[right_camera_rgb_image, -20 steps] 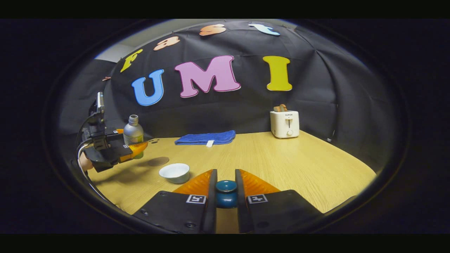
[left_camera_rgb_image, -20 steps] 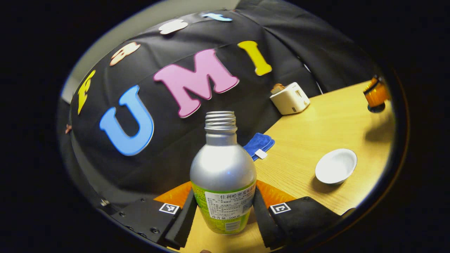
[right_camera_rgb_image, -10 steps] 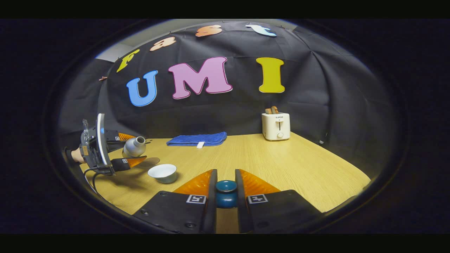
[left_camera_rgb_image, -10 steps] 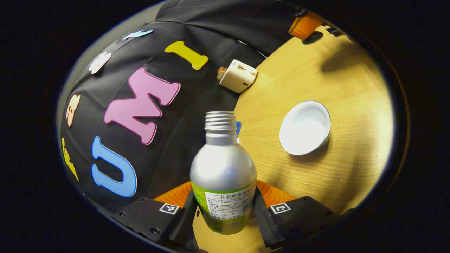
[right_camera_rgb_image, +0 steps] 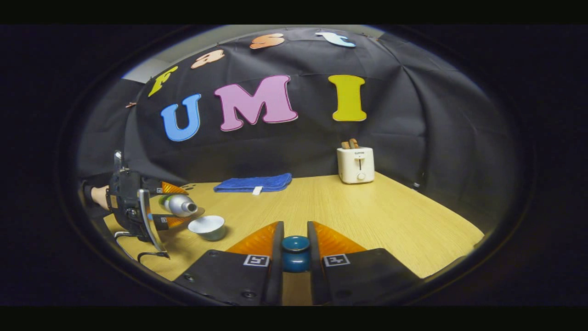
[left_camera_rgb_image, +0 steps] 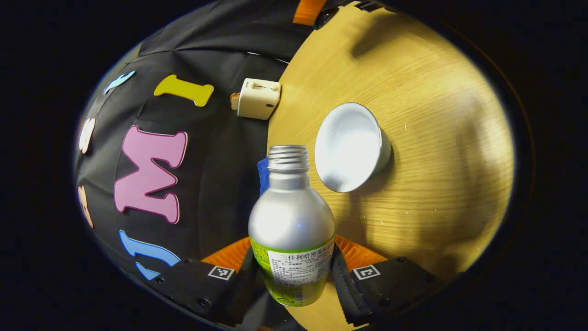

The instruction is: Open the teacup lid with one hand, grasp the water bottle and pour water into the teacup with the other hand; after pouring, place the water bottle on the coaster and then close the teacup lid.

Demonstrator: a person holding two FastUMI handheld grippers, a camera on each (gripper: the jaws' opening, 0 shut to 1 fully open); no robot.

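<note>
One capless silver bottle (left_camera_rgb_image: 291, 220) tipped over teacup (left_camera_rgb_image: 351, 146).

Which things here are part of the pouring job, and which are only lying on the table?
Part of the job:
bottle, held by the left gripper
teacup
lid, held by the right gripper

Only lying about:
toaster
blue cloth
</note>
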